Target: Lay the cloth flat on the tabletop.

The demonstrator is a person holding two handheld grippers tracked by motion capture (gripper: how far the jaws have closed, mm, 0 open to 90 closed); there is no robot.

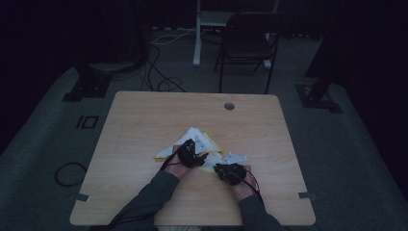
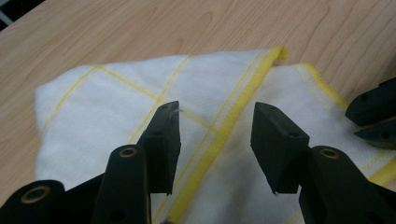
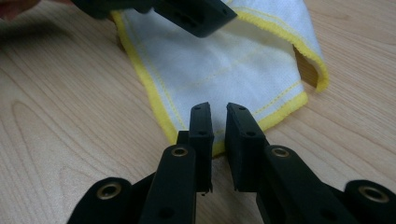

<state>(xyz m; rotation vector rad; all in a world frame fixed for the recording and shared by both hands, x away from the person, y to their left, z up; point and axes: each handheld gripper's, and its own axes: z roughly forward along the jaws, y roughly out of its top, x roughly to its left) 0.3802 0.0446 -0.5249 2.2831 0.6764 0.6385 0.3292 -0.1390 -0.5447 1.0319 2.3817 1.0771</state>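
Note:
A white cloth [image 1: 192, 137] with yellow stripes and a yellow hem lies folded on the wooden table [image 1: 144, 115], near its front middle. My left gripper [image 1: 198, 150] hovers over the cloth [image 2: 116, 107]. It is open [image 2: 217, 112], and its pads stand wide apart with nothing between them. My right gripper [image 1: 220, 167] is at the cloth's near right corner. In the right gripper view its jaws [image 3: 218, 109] are drawn almost together on the yellow hem of the cloth [image 3: 219, 60]. The left gripper's jaw [image 3: 187, 14] shows at the top of that view.
A round cable hole [image 1: 229, 106] sits near the table's far edge. A dark folding chair [image 1: 248, 43] and a white post stand beyond the table, with cables on the grey floor. Bare wood surrounds the cloth on all sides.

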